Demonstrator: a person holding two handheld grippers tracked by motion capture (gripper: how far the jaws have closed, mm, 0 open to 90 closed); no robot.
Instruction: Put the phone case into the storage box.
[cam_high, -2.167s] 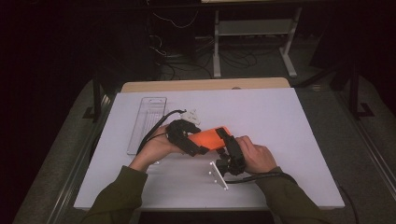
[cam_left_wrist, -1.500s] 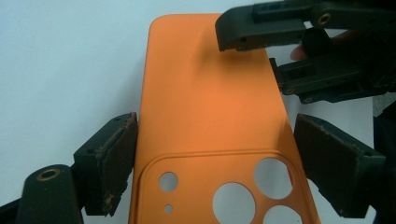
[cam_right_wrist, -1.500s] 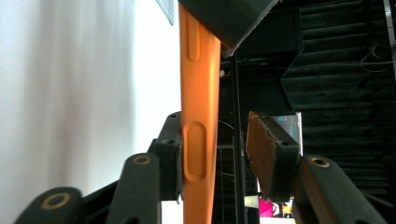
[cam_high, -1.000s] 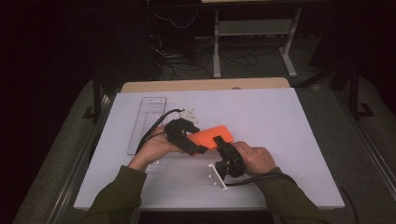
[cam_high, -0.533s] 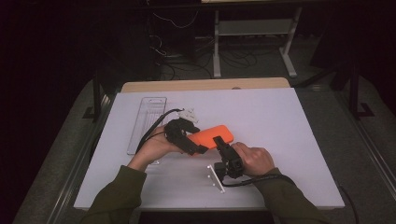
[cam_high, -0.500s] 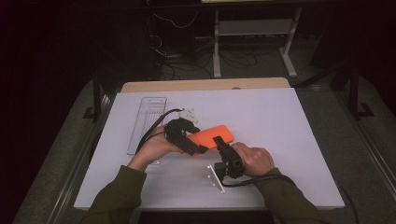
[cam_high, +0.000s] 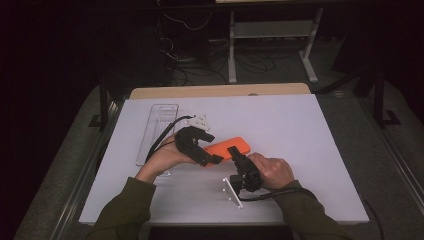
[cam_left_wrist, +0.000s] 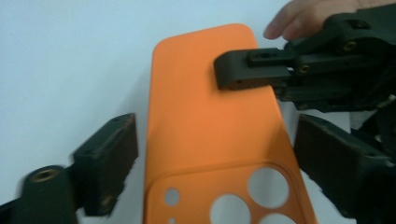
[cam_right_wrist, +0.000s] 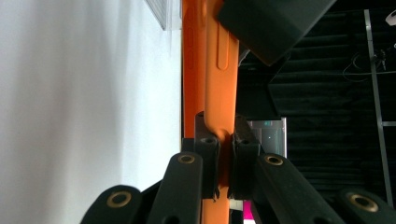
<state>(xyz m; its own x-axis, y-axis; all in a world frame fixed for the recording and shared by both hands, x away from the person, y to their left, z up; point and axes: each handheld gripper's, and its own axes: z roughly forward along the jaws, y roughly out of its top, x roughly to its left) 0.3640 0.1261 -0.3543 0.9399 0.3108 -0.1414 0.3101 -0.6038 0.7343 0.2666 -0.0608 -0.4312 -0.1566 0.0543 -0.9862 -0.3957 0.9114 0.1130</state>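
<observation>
case: we see the orange phone case (cam_high: 231, 148) mid-table, near the front edge
right gripper (cam_right_wrist: 223, 140): we clamp the case's edge
left gripper (cam_left_wrist: 215, 154): our jaws just opened, straddling the case, not pressing

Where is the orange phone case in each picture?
High view: the orange phone case lies mid-table, between the two grippers.
Left gripper view: it runs up the middle, camera holes at the bottom, between open jaws.
Right gripper view: it stands as an edge-on strip up the middle, its edge pinched by the right gripper.
Shared landmark: the white table, behind the case in all three views.
</observation>
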